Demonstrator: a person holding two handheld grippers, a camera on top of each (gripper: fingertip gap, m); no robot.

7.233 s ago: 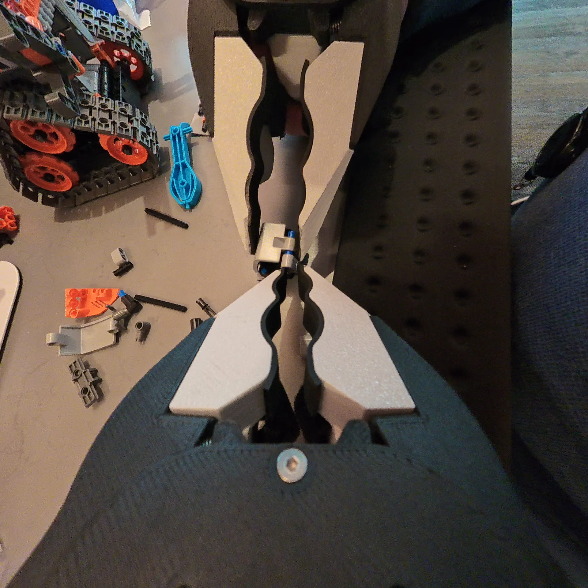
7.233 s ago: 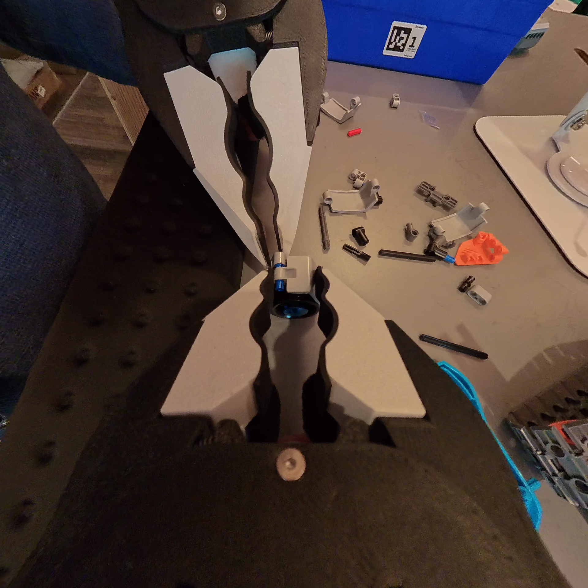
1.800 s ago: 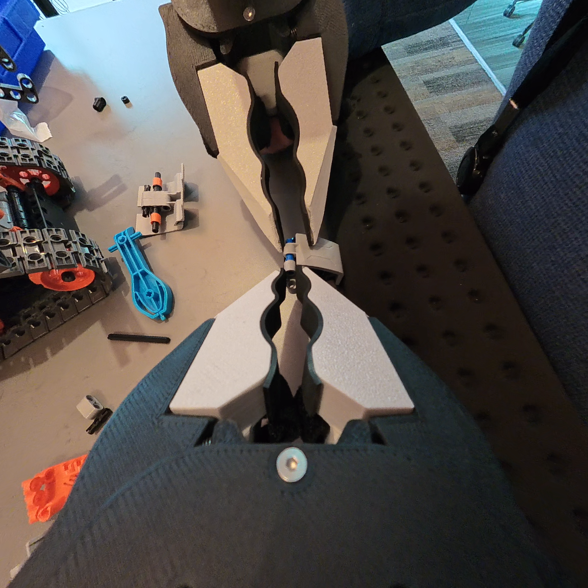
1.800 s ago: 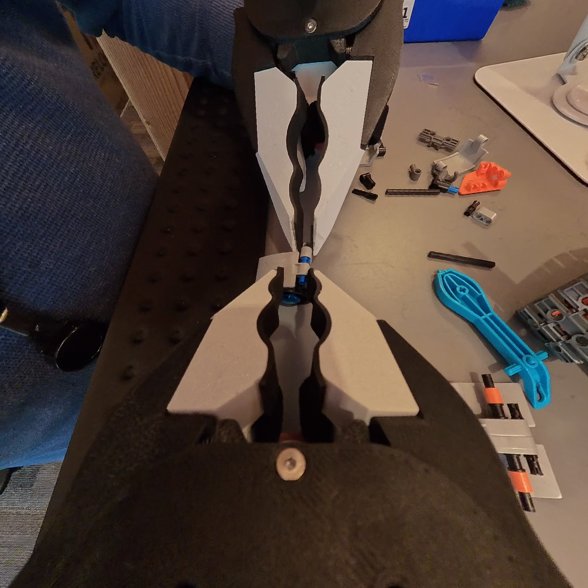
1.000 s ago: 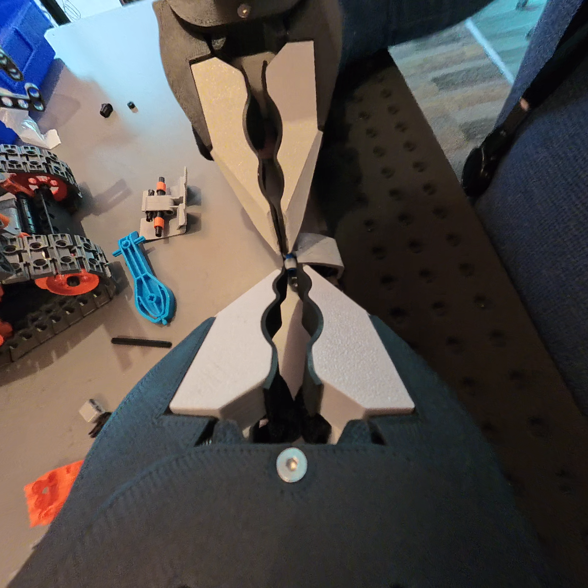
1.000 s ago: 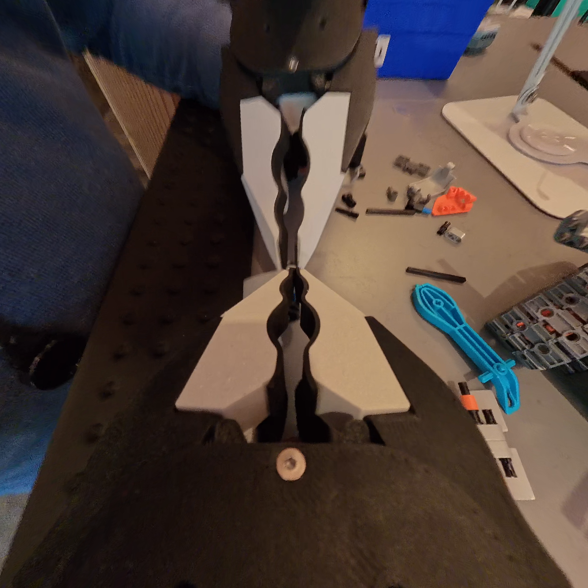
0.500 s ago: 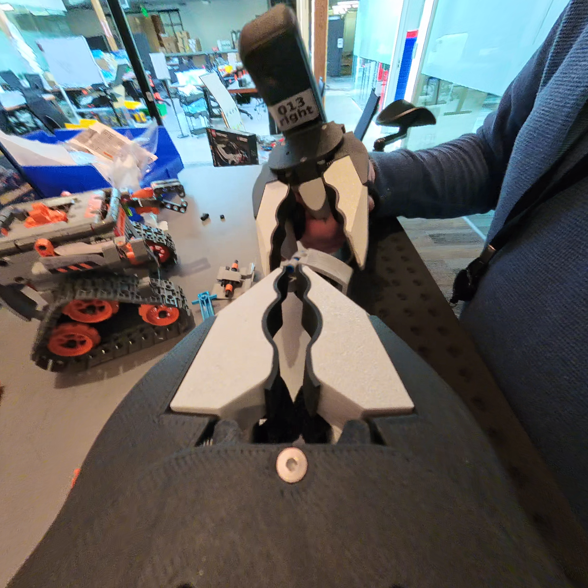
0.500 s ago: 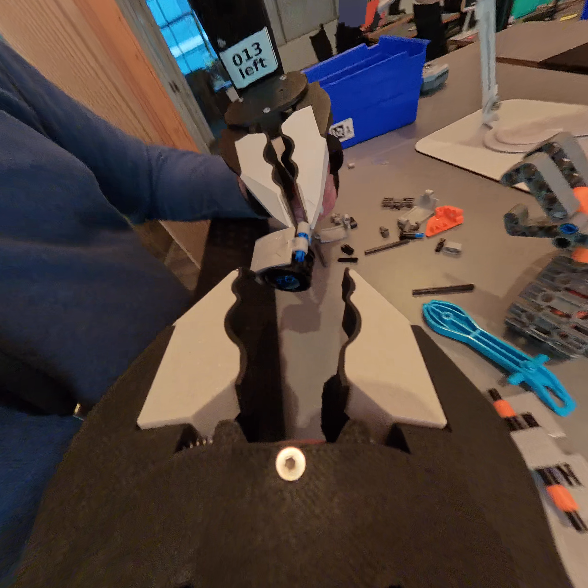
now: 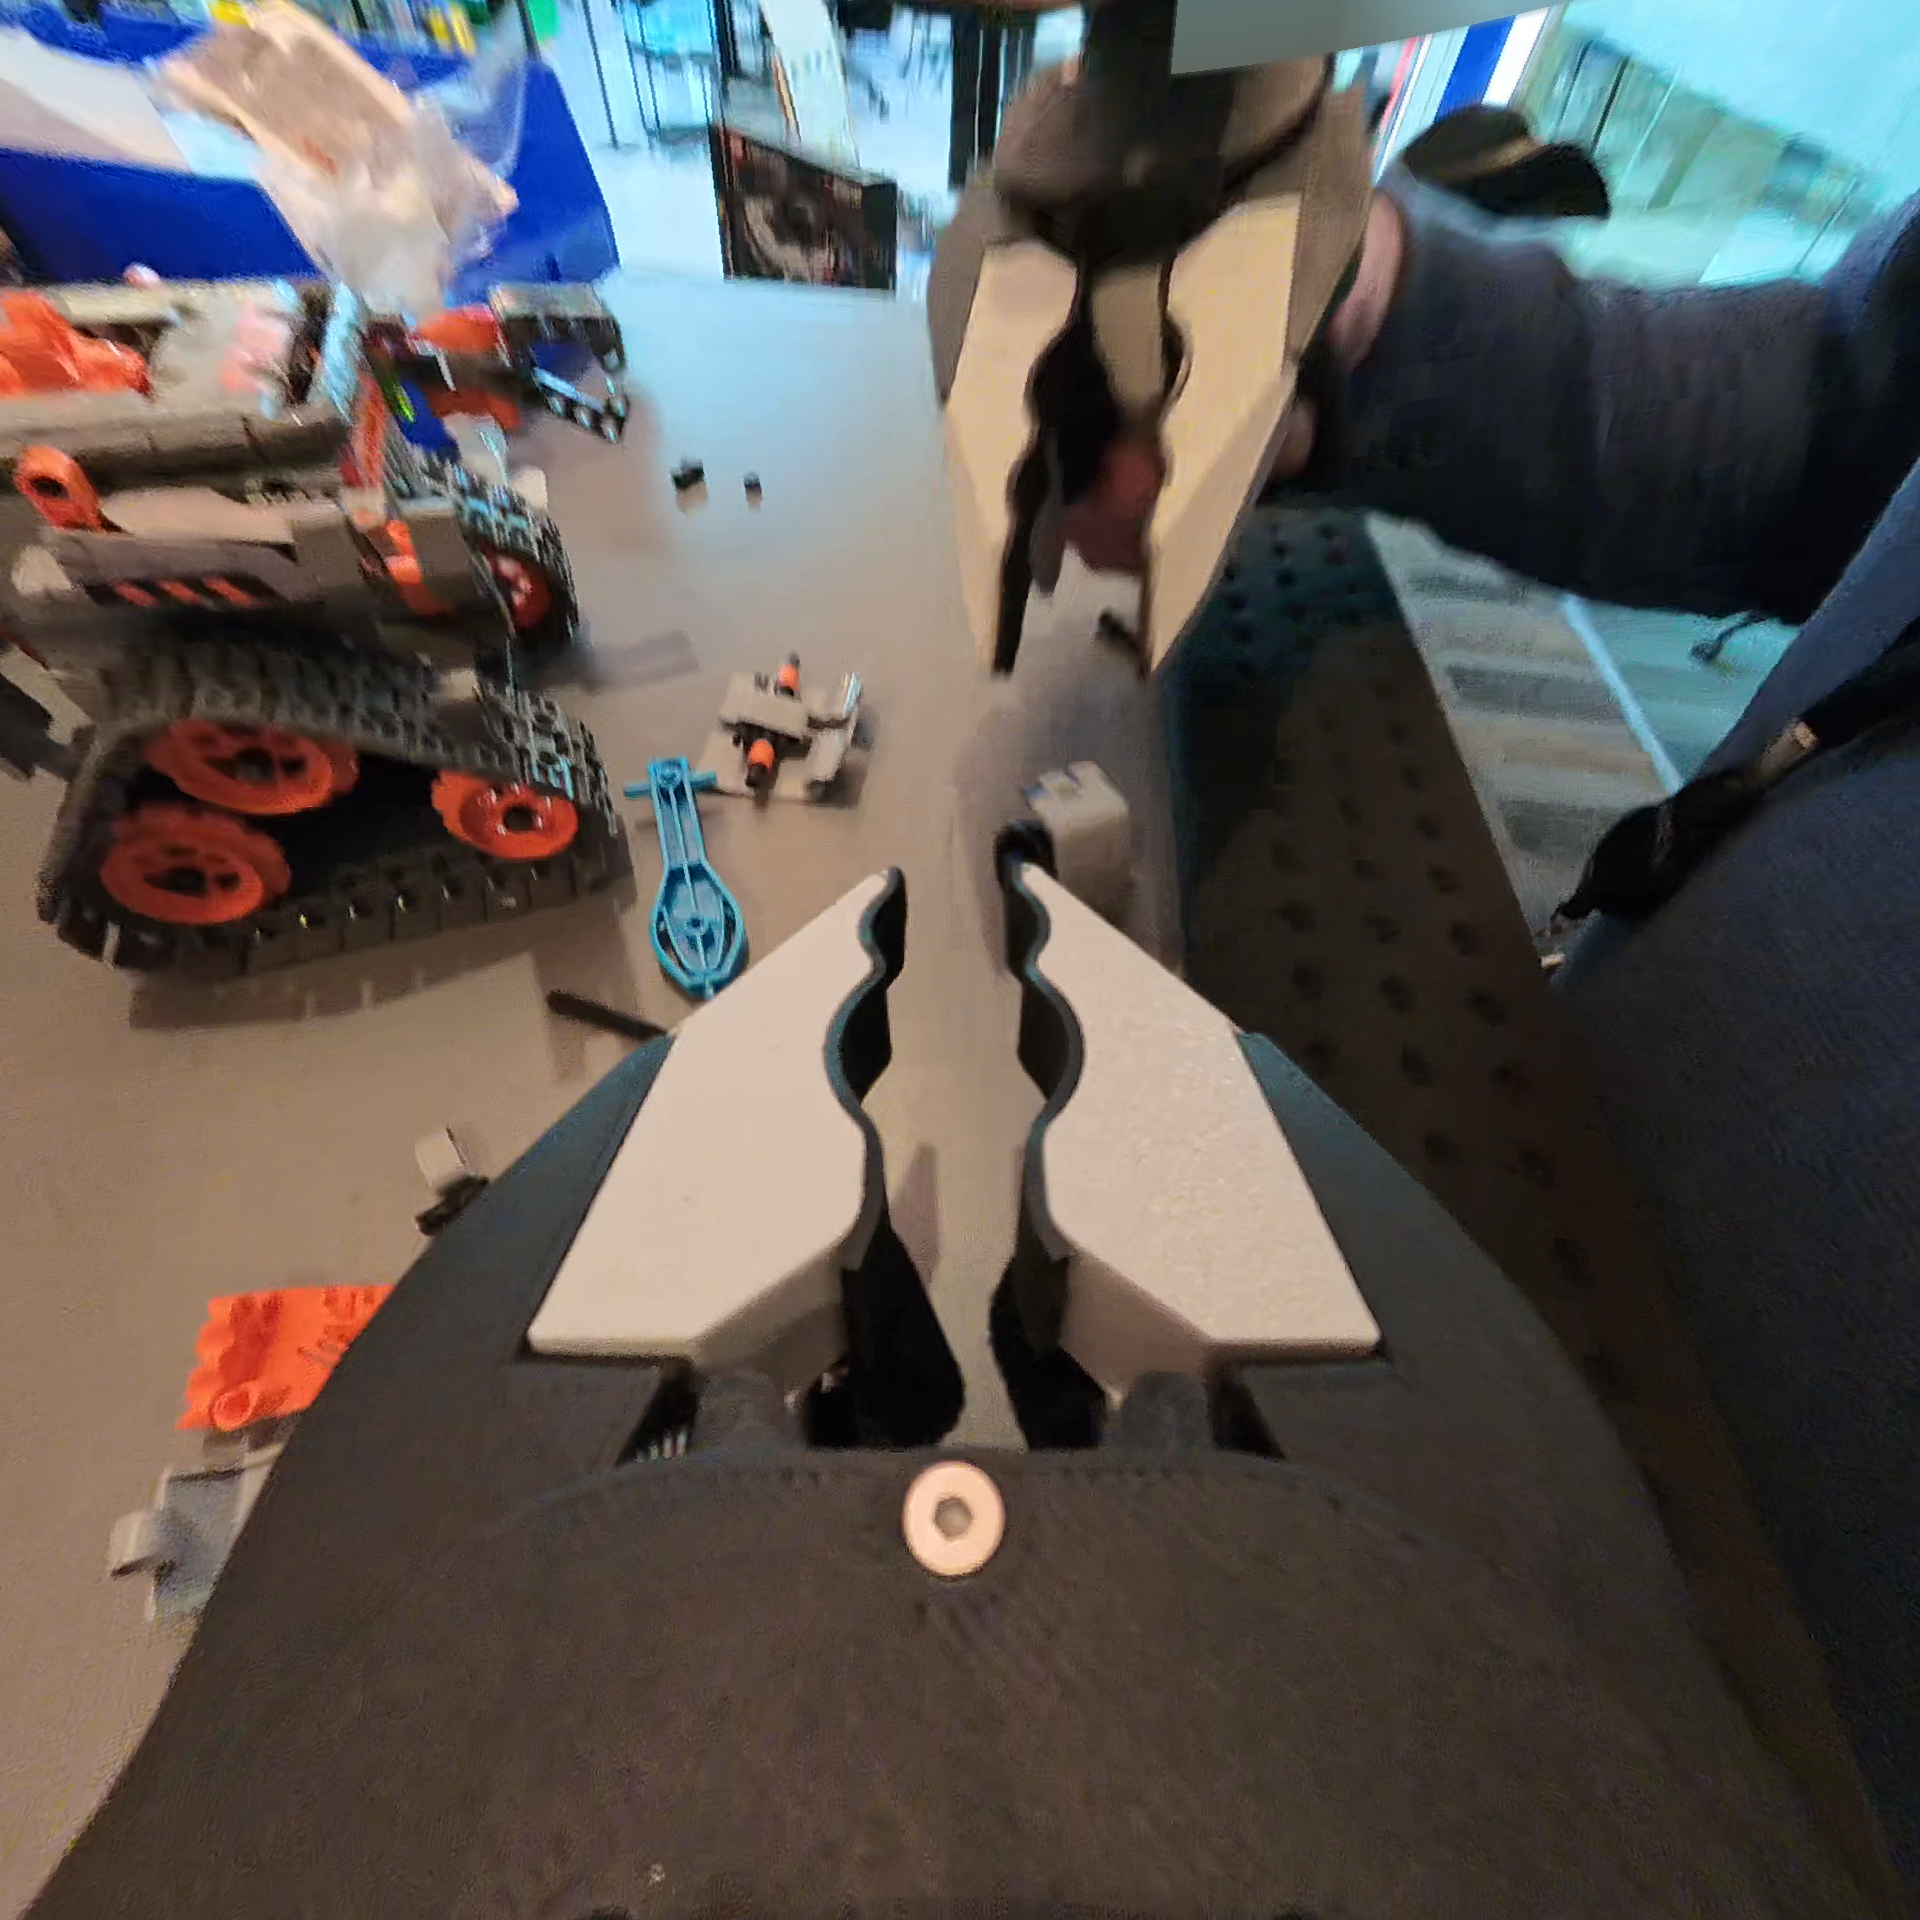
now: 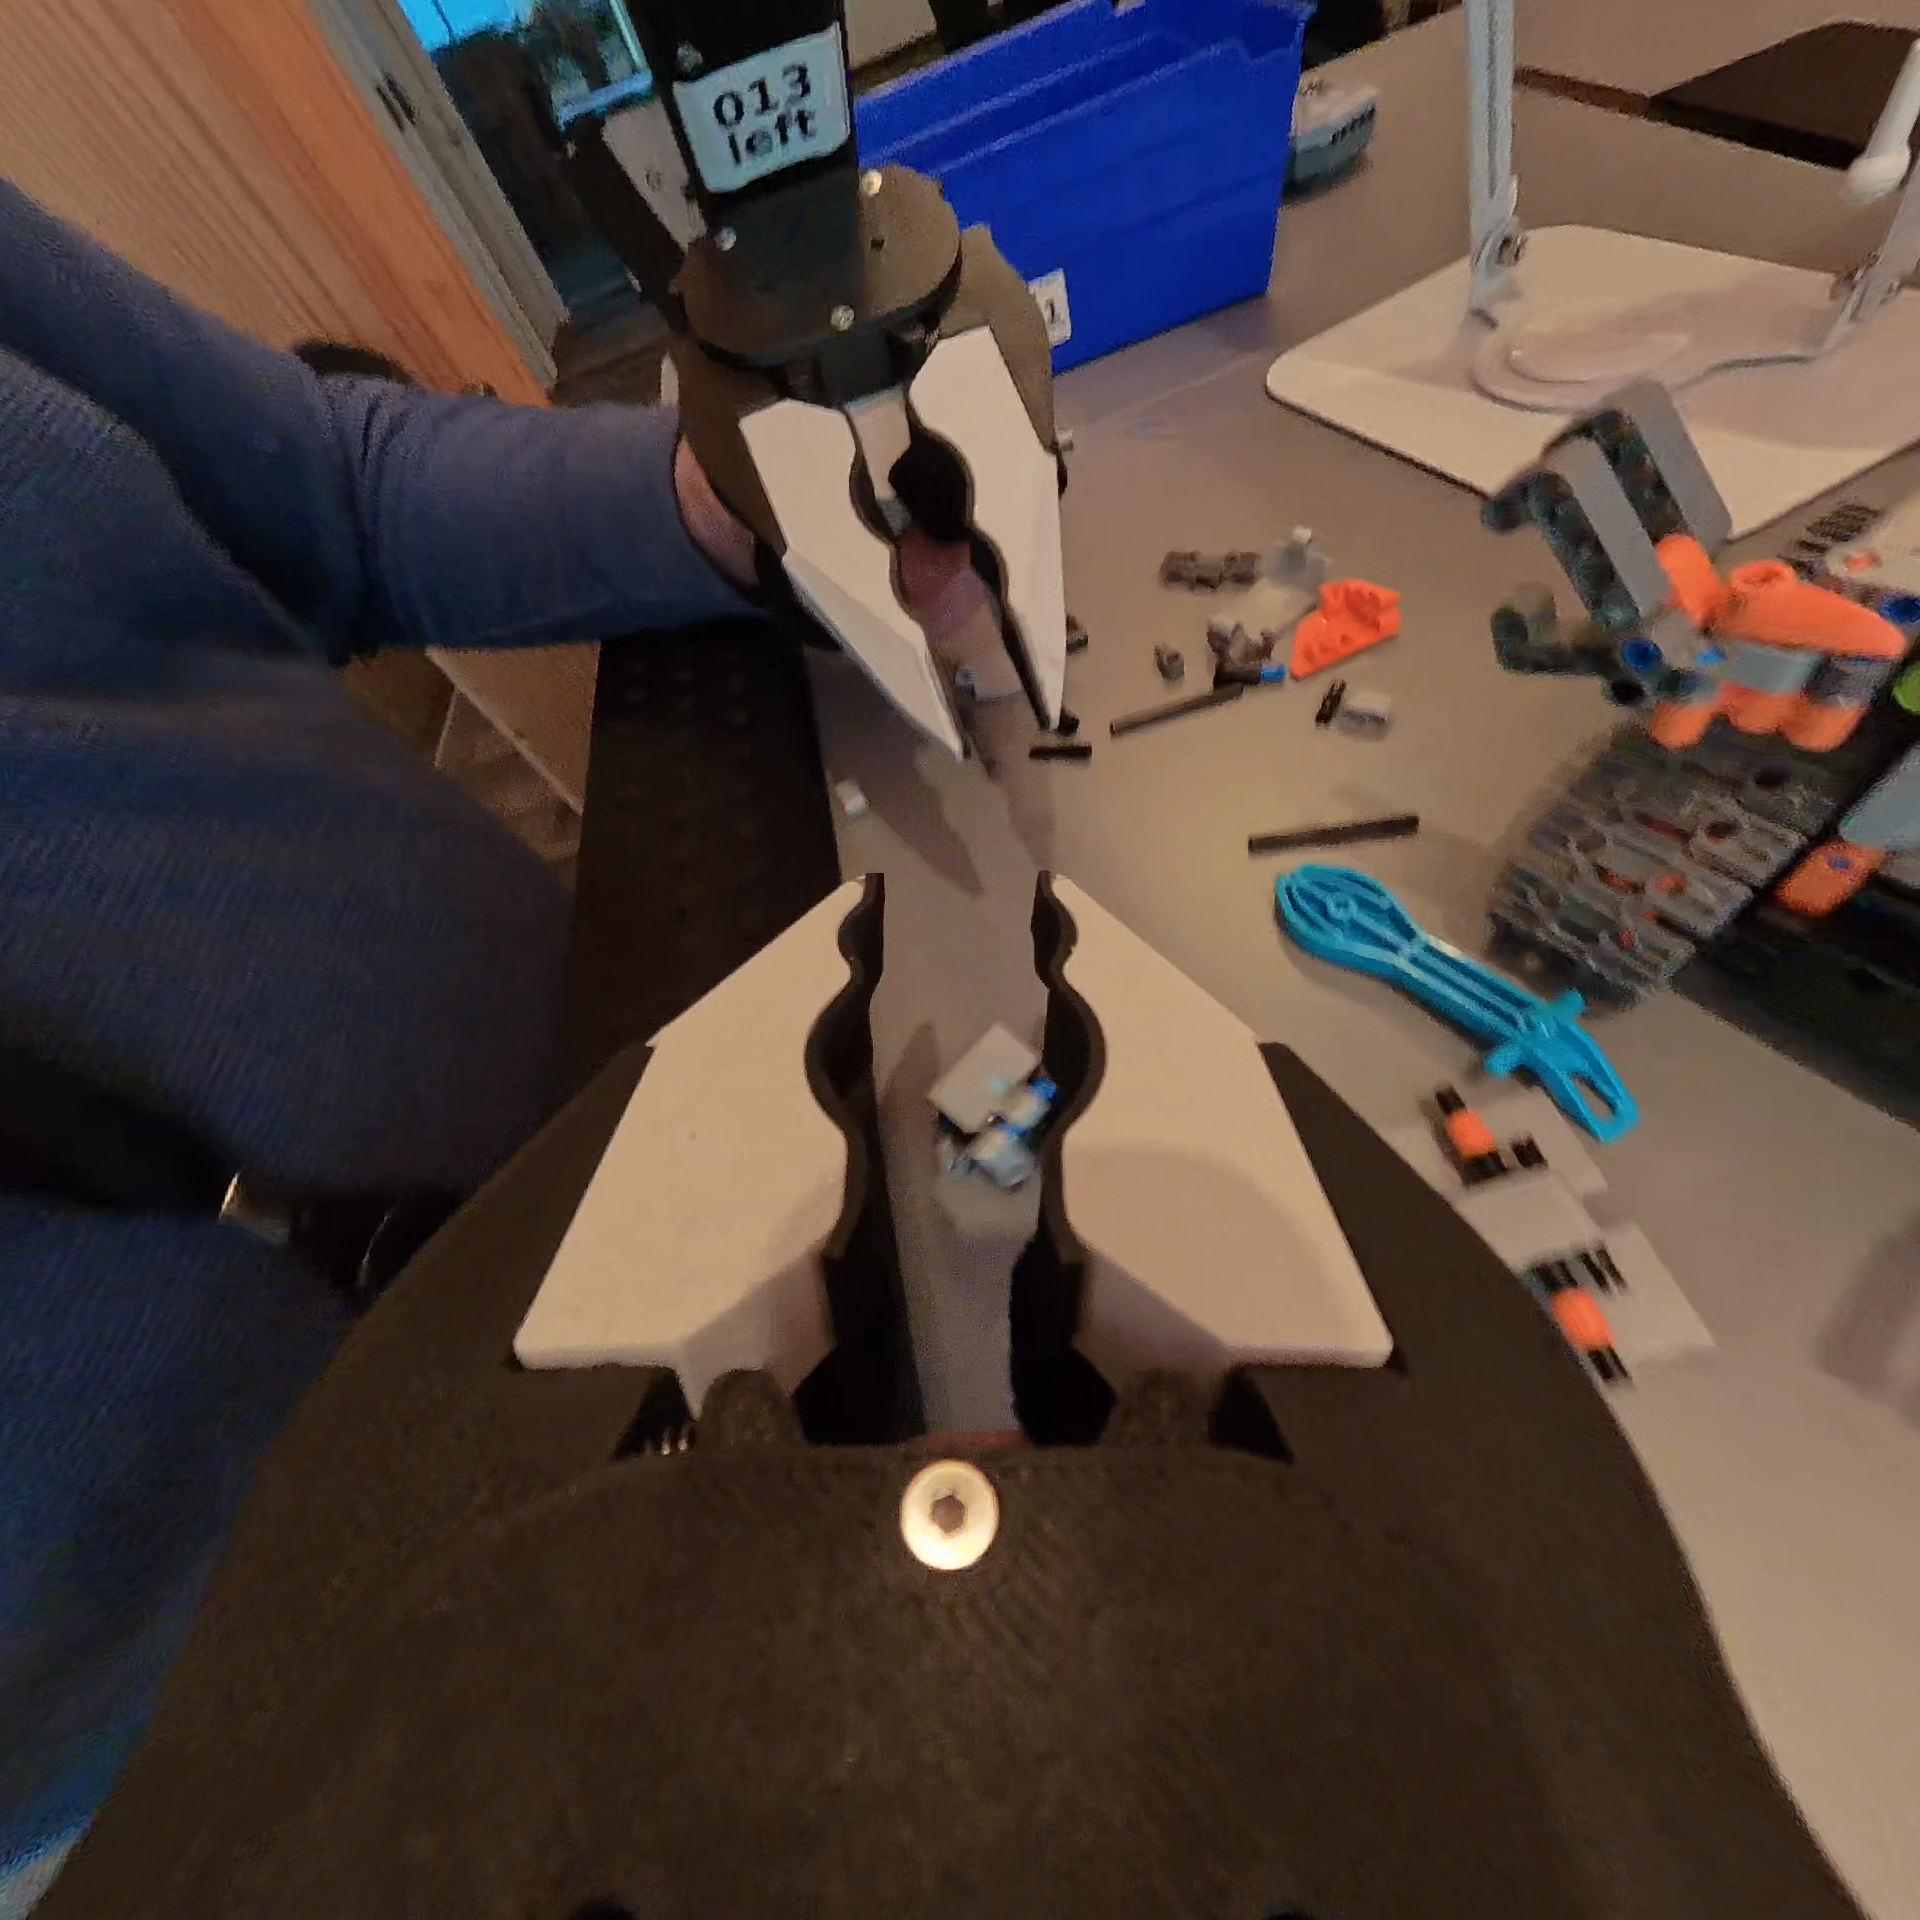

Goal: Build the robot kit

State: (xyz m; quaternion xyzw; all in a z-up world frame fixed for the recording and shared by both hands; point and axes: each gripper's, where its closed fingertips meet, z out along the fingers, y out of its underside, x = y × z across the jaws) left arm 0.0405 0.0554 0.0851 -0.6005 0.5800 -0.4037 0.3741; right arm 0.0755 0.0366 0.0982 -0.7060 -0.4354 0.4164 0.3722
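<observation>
Claws, left (image 9: 951, 883) and right (image 10: 956, 883), gape empty; blue bin's (image 10: 1091, 177) contents are hidden.

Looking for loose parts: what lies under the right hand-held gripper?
Between the right hand-held gripper's open fingers, a small grey-and-blue piece shows below; anything beneath the fingers is hidden.

A tracked toy vehicle (image 9: 312, 748) with orange wheels stands left; a blue brick separator (image 9: 691, 883) lies just right of it, blue bin (image 10: 1091, 177) far behind.

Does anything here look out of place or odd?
A small grey-and-blue piece lies loose by the edge of the table, below the open right gripper; the left gripper is open too, so nothing holds it.
</observation>
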